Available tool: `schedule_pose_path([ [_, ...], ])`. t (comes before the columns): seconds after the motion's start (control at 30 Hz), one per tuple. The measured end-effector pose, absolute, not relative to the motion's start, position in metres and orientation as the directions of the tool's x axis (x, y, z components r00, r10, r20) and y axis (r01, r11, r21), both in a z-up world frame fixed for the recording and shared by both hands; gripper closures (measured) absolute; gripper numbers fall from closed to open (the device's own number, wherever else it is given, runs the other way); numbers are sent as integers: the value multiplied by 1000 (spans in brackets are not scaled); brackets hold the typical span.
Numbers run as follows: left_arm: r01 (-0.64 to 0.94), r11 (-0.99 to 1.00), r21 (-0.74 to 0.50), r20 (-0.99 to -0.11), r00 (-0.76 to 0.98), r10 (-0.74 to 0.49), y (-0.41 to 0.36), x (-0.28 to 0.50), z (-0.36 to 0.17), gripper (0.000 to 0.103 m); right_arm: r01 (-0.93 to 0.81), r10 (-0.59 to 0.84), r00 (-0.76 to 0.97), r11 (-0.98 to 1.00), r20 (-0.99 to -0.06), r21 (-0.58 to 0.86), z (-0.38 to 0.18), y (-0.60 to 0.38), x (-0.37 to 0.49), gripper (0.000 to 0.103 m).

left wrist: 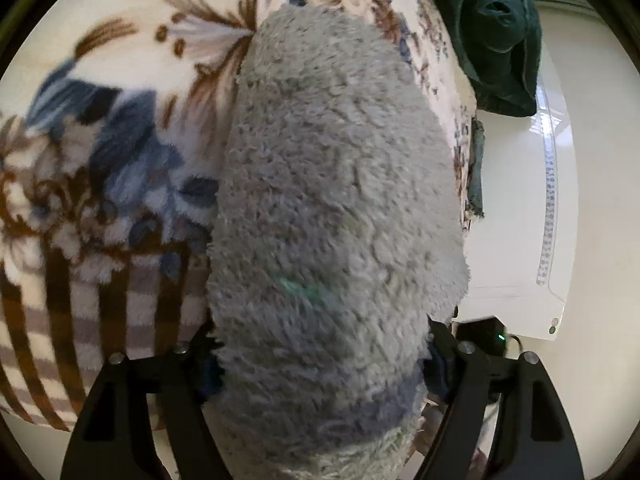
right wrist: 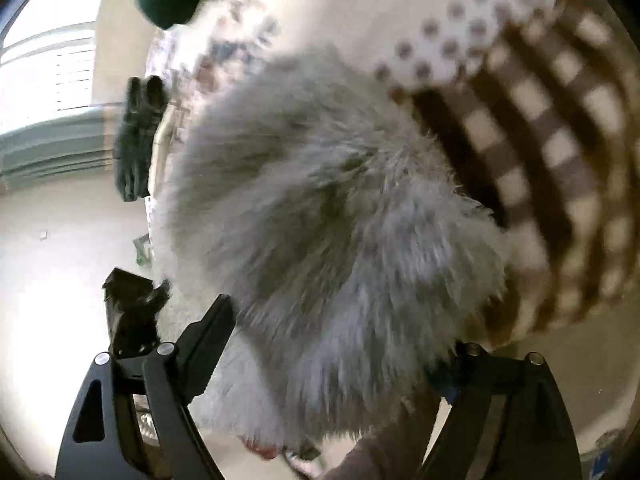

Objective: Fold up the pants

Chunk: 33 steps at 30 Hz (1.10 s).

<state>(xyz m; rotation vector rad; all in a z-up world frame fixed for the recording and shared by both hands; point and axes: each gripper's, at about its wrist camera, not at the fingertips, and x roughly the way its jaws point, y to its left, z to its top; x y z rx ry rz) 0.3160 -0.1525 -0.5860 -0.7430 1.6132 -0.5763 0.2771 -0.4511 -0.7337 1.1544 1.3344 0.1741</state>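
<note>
The fluffy grey pants (left wrist: 340,180) lie lengthwise on a floral and striped blanket (left wrist: 100,160), and their near end runs down between my left gripper's fingers. My left gripper (left wrist: 320,352) is closed on that thick bundle; the pile covers both fingertips. In the blurred right wrist view the pants (right wrist: 320,220) bulge over the bed's edge. My right gripper (right wrist: 336,340) stands open around them. Its left finger (right wrist: 212,332) shows its toothed pad free of the fabric. Its right fingertip is buried in the pile.
A dark green garment (left wrist: 496,32) lies at the blanket's far corner. A white panel (left wrist: 520,220) and a black device (left wrist: 488,332) with a green light sit on the pale floor beside the bed. A dark cloth (right wrist: 136,140) hangs off the bed's side. A sleeve (right wrist: 380,456) shows below.
</note>
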Motion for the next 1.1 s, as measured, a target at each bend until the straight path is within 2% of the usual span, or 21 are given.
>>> schedule_pose_path([
  [0.17, -178, 658, -731, -654, -90, -751, -149, 317, -596, 25, 440, 741, 303, 449, -599, 778, -756, -434, 293, 15],
  [0.23, -169, 657, -735, -655, -74, -752, -145, 315, -594, 25, 396, 751, 327, 442, -573, 805, -752, -421, 301, 43],
  [0.3, -131, 654, -745, -654, -47, -755, -142, 309, -586, 27, 367, 730, 335, 481, -595, 796, -738, -411, 301, 53],
  [0.33, -109, 648, -754, -649, -34, -760, -142, 306, -580, 33, 349, 721, 349, 494, -599, 797, -730, -404, 302, 56],
  [0.43, -82, 637, -767, -639, -6, -769, -138, 300, -563, 42, 327, 699, 385, 508, -603, 797, -707, -395, 302, 59],
  [0.8, -82, 613, -786, -618, 76, -782, -94, 297, -481, 43, 281, 717, 394, 502, -575, 818, -635, -388, 295, 60],
  [0.97, -69, 591, -804, -594, 148, -791, -63, 331, -430, 43, 213, 726, 412, 512, -551, 832, -577, -382, 337, 60],
  [1.1, -44, 576, -816, -572, 206, -794, -31, 395, -390, 43, 153, 720, 457, 515, -523, 843, -526, -352, 422, 60],
])
